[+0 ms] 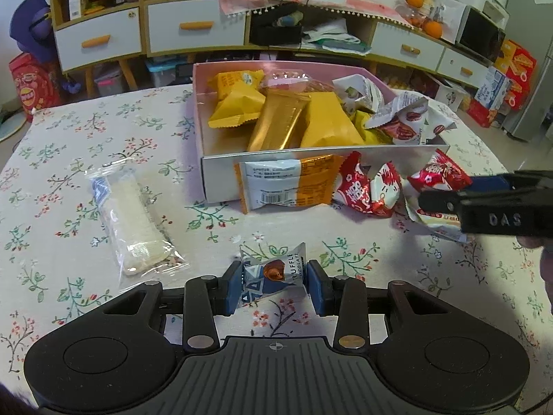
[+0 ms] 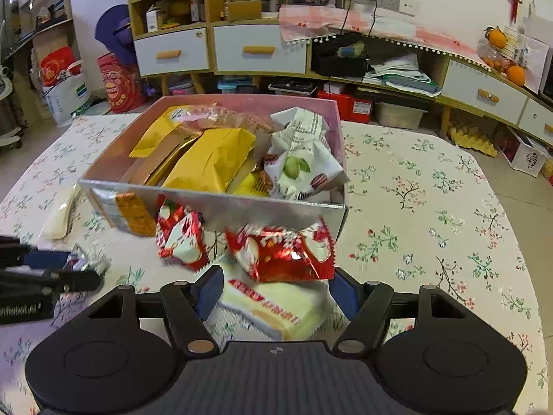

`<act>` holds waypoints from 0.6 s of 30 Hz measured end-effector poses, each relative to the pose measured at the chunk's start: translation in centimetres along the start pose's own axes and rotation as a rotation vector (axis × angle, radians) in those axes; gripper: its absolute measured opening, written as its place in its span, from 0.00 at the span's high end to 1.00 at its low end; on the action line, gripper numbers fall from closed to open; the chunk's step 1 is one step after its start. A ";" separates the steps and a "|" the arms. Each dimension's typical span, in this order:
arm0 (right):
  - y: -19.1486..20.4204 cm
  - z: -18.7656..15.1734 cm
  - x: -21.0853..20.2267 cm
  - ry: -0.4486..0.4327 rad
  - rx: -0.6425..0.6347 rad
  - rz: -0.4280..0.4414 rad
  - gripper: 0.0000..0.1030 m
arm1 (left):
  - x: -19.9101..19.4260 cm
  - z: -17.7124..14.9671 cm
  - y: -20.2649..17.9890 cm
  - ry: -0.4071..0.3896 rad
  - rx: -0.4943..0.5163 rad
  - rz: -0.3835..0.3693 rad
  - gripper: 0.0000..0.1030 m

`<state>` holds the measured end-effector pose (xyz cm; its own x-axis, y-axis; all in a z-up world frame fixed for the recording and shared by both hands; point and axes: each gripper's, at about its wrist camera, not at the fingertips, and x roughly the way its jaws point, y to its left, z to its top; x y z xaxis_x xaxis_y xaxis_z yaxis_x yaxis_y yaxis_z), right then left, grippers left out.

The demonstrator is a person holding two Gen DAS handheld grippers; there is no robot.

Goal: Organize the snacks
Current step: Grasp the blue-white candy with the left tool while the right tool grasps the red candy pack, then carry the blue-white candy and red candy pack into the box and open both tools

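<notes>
My left gripper [image 1: 274, 285] is shut on a small silver-blue truffle chocolate packet [image 1: 273, 271], low over the floral tablecloth. In the right wrist view this gripper [image 2: 74, 273] shows at the left edge. An open box [image 1: 221, 162] [image 2: 207, 192] holds yellow, gold and white snack packets. My right gripper [image 2: 276, 292] stands open over a pale yellow packet [image 2: 276, 309]; a red packet [image 2: 283, 254] lies just ahead between its fingertips, and the pads do not press it. The left wrist view has the right gripper [image 1: 446, 195] entering from the right.
A clear rice cracker packet [image 1: 134, 221] lies left of the box. An orange-white packet [image 1: 290, 180] and another red packet [image 1: 369, 186] lean against the box front. Behind the table stand cabinets with drawers [image 1: 193, 27]. Bare cloth shows to the right [image 2: 432, 207].
</notes>
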<state>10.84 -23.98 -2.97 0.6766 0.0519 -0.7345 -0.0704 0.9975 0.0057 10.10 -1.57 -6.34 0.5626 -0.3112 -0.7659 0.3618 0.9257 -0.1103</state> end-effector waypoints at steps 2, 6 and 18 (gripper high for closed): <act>0.0 0.3 0.2 -0.008 0.009 -0.001 0.58 | 0.1 0.0 -0.1 0.000 0.004 0.000 0.65; -0.1 0.6 0.7 -0.017 0.031 0.000 0.59 | 0.1 0.1 -0.1 0.000 0.005 -0.002 0.65; 0.3 1.0 0.3 -0.027 0.007 0.013 0.80 | -0.1 0.5 0.1 0.000 0.007 0.004 0.65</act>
<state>11.73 -23.61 -2.52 0.6953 0.0665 -0.7157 -0.0746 0.9970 0.0202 10.48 -1.52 -5.95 0.5641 -0.3080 -0.7661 0.3648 0.9253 -0.1034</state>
